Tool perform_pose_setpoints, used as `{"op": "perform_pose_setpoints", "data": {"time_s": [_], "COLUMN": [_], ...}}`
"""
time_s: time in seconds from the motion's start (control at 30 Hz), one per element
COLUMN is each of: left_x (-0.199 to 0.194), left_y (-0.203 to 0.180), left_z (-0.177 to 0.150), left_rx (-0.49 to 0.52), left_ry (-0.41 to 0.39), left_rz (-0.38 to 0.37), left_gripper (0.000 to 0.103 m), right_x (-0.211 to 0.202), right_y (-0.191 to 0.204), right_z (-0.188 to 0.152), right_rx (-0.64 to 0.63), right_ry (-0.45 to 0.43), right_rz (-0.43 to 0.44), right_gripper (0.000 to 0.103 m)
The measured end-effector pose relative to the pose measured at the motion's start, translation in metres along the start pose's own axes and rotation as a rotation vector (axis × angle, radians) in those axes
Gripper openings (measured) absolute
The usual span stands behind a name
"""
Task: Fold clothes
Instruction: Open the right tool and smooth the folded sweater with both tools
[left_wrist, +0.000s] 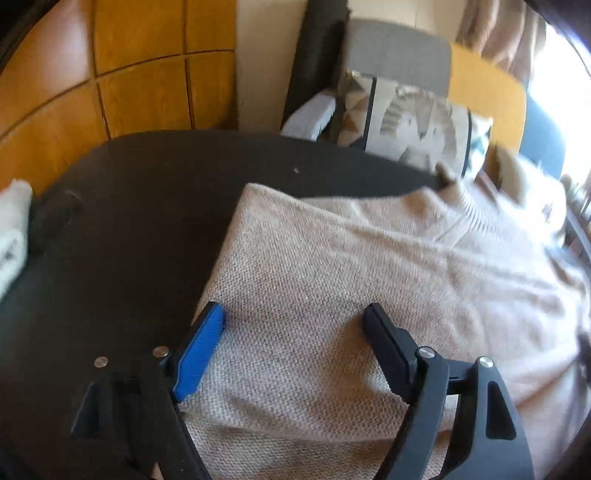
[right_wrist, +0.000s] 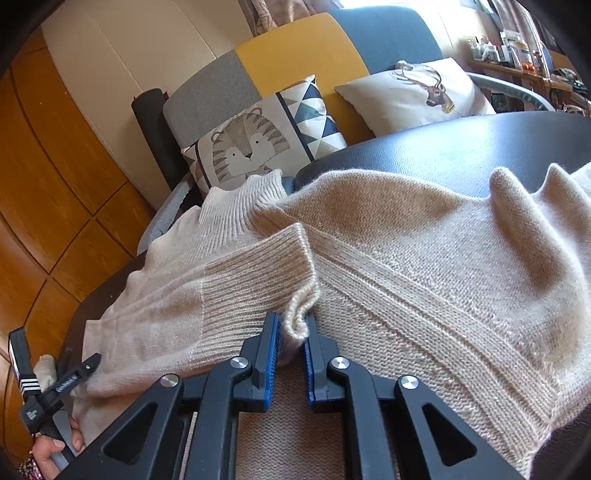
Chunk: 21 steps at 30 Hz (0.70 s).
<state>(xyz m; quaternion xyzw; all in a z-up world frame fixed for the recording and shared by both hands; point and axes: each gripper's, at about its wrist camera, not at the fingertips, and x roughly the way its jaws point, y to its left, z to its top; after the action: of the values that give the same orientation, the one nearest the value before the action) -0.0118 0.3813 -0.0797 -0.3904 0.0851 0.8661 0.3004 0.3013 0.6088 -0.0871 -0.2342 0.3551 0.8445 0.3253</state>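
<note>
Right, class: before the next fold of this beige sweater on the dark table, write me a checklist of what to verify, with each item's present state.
1. Right gripper is pinching sweater fabric beside the ribbed cuff: ok.
2. Left gripper is open and holding nothing, its jaws wide over the knit: ok.
3. Sleeve is laid across the body: ok.
4. Sweater lies flat: not ok, the fabric bunches into peaks in the right wrist view.
5. Collar stays on the table: cannot tell, it sits at the edge.
6. Bare table is left beside the sweater: ok.
</note>
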Motion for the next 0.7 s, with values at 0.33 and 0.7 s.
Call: {"op": "perform_pose_setpoints", "data": {"time_s": [0.33, 0.7], "left_x": [-0.011, -0.011], "left_y": [0.008, 0.006], "left_z": [0.002, -0.006], "left_rx": [-0.053, -0.033], "left_ry": [-0.079, -0.053], "left_rz": [-0.060, -0.034], "left_gripper": [0.081, 0.081], "right_x": [-0.038, 0.055], "right_y": [0.018, 0.165], "right_z": [0.005, -0.008], "right_rx": [-0.104, -0.602], "right_ry": [-0.030, 0.144], "right_rz": [-0.049, 0.045], "right_gripper": [0.017, 0.019]}}
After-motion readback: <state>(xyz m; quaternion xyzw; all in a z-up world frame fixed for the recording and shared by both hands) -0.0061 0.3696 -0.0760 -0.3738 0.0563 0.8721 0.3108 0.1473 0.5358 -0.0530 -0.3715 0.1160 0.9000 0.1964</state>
